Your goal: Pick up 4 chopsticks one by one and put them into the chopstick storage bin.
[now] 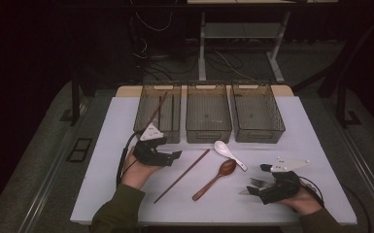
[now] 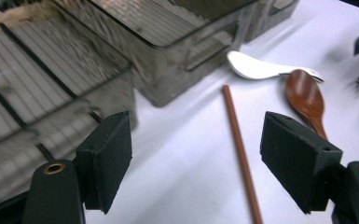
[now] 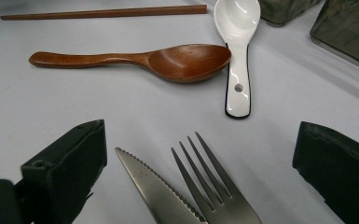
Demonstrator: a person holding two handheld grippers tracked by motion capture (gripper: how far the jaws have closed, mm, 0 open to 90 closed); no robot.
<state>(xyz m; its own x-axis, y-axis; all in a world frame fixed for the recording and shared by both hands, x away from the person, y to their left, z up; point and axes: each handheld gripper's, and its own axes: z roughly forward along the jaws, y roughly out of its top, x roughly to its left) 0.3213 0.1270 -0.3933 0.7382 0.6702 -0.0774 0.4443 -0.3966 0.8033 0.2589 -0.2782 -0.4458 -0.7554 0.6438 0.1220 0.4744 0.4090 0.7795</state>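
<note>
Holding a chopstick (image 1: pixel 161 108): left bin (image 1: pixel 144 127).

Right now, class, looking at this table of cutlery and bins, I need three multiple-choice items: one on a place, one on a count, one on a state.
1. Where does the loose chopstick lie?
A. in the middle bin
B. on the table, left of the wooden spoon
C. under the fork

2. How many bins stand in the row?
A. two
B. three
C. four

3. How do the left gripper's jaws stand?
A. open, nothing between the pads
B. shut on the chopstick
C. shut on the white spoon

Key:
1 B, it rests on the white tabletop beside the spoon.
2 B, three stand side by side.
3 A, the pads stand wide apart above the table.
</note>
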